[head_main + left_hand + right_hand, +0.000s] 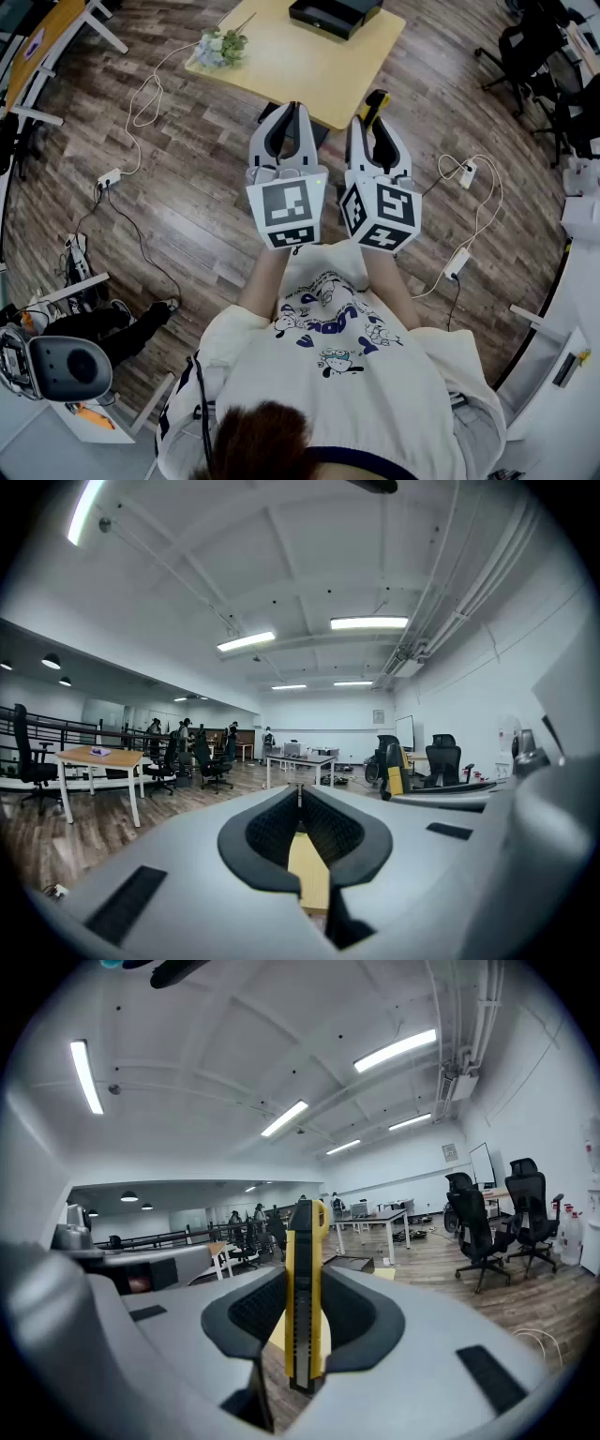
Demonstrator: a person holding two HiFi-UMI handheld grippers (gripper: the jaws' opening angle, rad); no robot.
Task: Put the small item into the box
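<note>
The right gripper [307, 1274] is clenched on a yellow-and-black plastic utility knife [305, 1297], its dark pads pressing the knife's flat sides. The knife stands on edge with its yellow end poking out past the jaw tips, towards 12 o'clock. Gripping the broad faces probably stops the slim body from twisting, and the free end leaves room to lower it into a container. In the head view the same gripper [375, 120] is held in front of the person's chest and tilts a little downward.

Just beside it, at 9 o'clock, the left gripper [292, 111] has its jaws closed tip to tip on nothing. Its own view shows only a strip of tabletop through the gap behind the tips. It looks idle, parked alongside so that it does not get in the way.

Ahead lies a light wooden table [281, 70], with its near corner beneath the jaw tips. The shallow black rectangular box [335, 14] sits open at the table's far side, at roughly 12 o'clock and well apart from the knife. By my reading the carry is under way and the drop is not yet due. A small bunch of pale artificial flowers [222, 45] rests on the table at 10 o'clock, clear of the straight path.
</note>
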